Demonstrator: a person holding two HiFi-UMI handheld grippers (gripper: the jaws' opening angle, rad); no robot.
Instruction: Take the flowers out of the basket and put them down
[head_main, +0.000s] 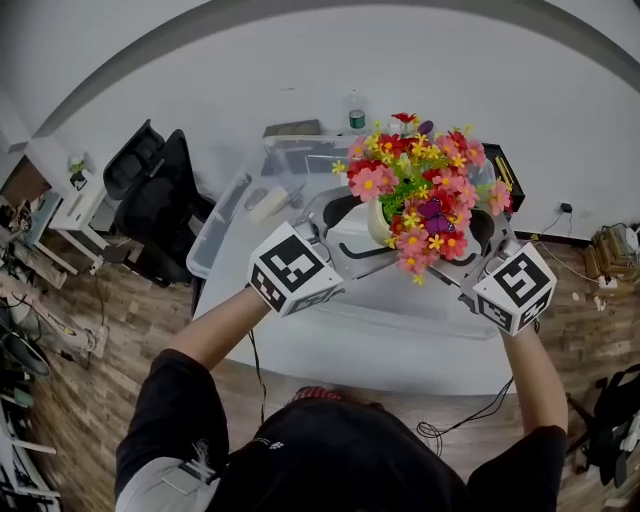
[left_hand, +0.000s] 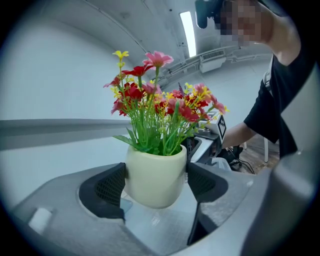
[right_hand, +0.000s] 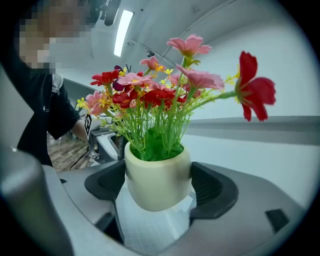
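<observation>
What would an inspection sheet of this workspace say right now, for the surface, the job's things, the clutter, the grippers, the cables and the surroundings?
Surface: white table, bare at the near side.
Job's things: flowers upright in a cream pot, held by both grippers.
Clutter: clear bin on the table; bottle at the far edge.
Grippers: left gripper shut on the pot; right gripper shut on it from the other side.
Cables: a cable on the floor at the right.
Surroundings: black chair, wooden floor.
</observation>
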